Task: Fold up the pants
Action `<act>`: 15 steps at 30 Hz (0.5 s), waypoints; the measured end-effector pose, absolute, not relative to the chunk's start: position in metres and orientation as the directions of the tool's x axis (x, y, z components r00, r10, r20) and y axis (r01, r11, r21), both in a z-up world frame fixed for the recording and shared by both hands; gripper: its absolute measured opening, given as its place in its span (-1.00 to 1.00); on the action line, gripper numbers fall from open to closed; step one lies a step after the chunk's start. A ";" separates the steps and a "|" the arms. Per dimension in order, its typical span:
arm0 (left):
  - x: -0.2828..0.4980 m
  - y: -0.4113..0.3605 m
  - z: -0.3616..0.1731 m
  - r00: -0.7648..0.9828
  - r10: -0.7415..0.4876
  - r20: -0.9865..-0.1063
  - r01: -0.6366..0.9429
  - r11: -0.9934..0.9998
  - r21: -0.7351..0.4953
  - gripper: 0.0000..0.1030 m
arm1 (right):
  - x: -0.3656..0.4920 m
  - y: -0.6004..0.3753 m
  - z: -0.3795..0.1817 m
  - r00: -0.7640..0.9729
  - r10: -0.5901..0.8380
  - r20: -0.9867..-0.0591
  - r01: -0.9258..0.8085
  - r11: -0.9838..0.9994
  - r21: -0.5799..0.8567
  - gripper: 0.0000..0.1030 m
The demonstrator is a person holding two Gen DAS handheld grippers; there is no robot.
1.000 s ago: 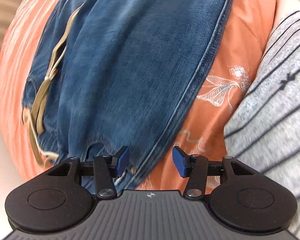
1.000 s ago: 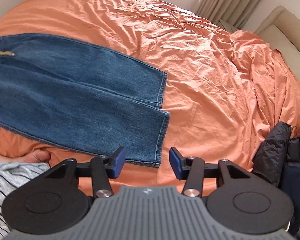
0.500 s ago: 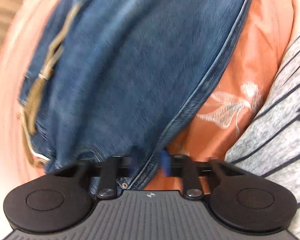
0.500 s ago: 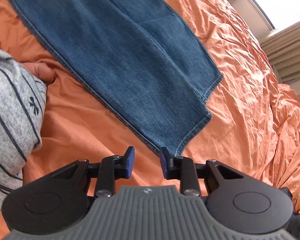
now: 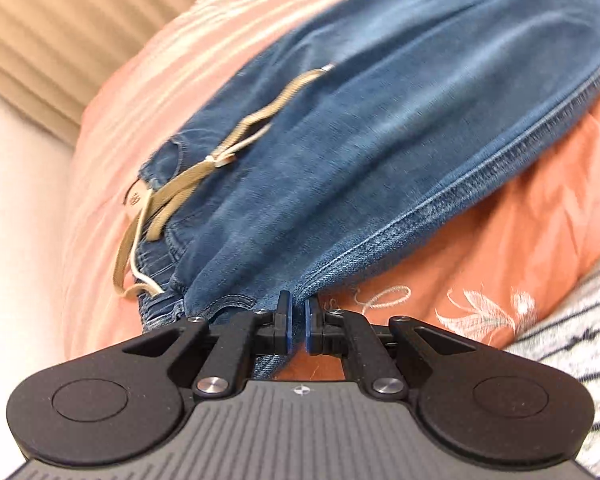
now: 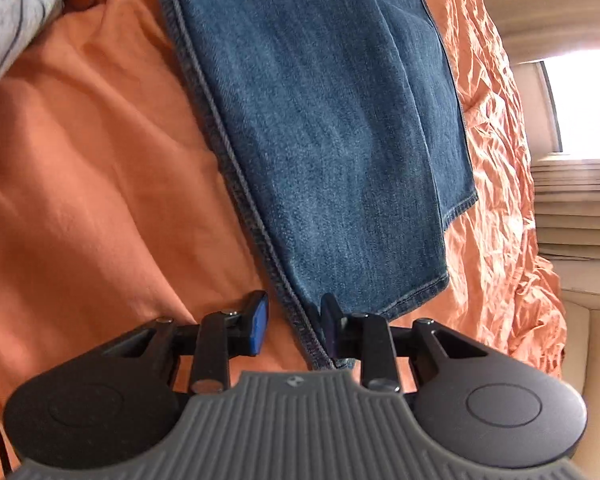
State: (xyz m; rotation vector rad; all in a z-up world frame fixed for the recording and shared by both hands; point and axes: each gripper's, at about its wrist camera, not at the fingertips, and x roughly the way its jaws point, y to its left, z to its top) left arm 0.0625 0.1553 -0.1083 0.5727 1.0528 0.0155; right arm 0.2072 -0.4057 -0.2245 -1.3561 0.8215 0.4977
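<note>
The left gripper (image 5: pixel 297 326) is pinched shut on the waistband corner of the pants (image 5: pixel 380 152), and the right gripper (image 6: pixel 294 326), jaws just narrowing, straddles the side seam near the hem without yet pressing it (likely to lift that edge for folding). Beyond, the pants lie flat on the orange bedspread (image 6: pixel 100 168), long axis running waist to hem.

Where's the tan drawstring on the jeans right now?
In the left wrist view, the tan drawstring lies on the waistband end of the jeans, left of centre, up and left of the left gripper.
</note>
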 end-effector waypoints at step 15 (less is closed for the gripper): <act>0.031 0.160 -0.037 0.666 0.360 -0.653 0.081 0.836 0.543 -0.93 | 0.171 -0.407 -0.068 0.862 -0.101 -0.496 -0.402 0.458 -0.793 -1.00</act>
